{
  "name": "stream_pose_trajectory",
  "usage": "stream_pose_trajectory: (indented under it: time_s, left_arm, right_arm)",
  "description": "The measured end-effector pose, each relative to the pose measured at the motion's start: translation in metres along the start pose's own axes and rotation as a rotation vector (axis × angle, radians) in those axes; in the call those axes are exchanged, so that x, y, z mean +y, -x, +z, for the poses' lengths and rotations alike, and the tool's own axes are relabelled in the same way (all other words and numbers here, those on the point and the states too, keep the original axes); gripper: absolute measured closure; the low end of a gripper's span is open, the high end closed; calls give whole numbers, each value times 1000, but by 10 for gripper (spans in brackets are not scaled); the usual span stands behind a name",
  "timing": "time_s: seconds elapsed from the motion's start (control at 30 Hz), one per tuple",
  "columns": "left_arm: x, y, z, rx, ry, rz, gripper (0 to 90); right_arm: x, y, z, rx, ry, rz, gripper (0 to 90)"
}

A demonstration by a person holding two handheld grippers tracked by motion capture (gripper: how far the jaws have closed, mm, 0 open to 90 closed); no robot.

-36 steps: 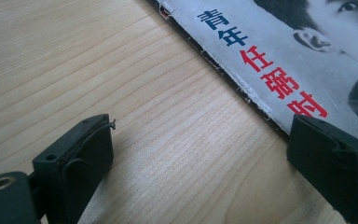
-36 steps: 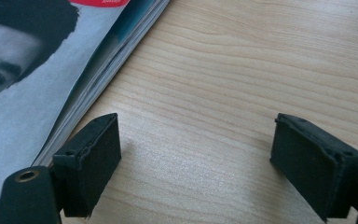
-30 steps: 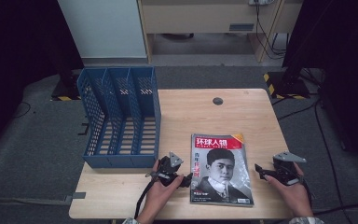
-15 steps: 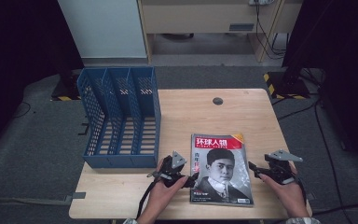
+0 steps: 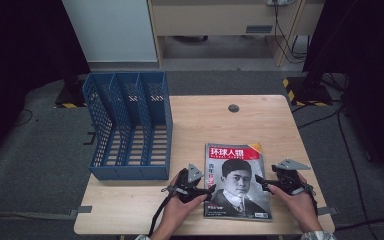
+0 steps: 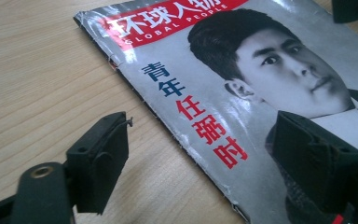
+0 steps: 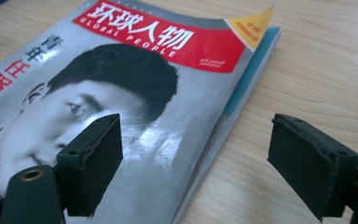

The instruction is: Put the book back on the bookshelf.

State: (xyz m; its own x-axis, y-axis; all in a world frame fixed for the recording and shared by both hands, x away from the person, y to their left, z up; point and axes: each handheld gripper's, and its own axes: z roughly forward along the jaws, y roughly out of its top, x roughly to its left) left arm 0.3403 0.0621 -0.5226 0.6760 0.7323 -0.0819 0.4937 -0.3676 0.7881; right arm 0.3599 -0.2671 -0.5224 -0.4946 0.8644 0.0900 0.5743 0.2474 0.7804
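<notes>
Tabletop (image 5: 205,120) first: I see pale wood with a small dark round hole (image 5: 233,108) near its far edge and a wide bare stretch between that hole and the magazine. On the left half lies a blue file rack (image 5: 129,125) on its back, its three slots running away from me and its near wall close to my left hand. The magazine (image 5: 237,181) lies flat, cover up, on the near right part of the table, well apart from the rack. Its long axis runs near to far with a slight lean, the red title band at the far end and the foot of the cover almost at the table's near edge. The spine is the left long edge; in the left gripper view it looks frayed and lies tight on the wood. The right long edge is the open page side, and in the right gripper view its pages lift a little off the table, with the yellow corner curled up at the far end. Bare wood runs along both long edges. My left gripper (image 5: 206,190) is at the spine, jaws wide and just now closing a little, one jaw (image 6: 100,161) over bare wood and the other over the cover, pressing on nothing that I can see. My right gripper (image 5: 261,184) is at the page edge, jaws wide and just now opening a little; they straddle that edge without gripping it.
</notes>
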Motion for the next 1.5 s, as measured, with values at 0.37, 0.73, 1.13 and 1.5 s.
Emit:
stream_pose_trajectory:
  time_s: [0.37,0.73,1.13,1.5]
  left_arm:
    - [-3,11,8,-28,-39,38,322]
    - [-5,13,13,-31,-65,54,349]
    - [-6,14,13,-27,-60,60,355]
    - [-6,14,13,-27,-61,62,354]
  right_arm:
    - [-2,-2,4,11,-26,-1,186]
    - [2,-5,24,6,-46,2,160]
    - [1,-4,25,23,-43,0,225]
    - [7,-7,13,29,37,26,382]
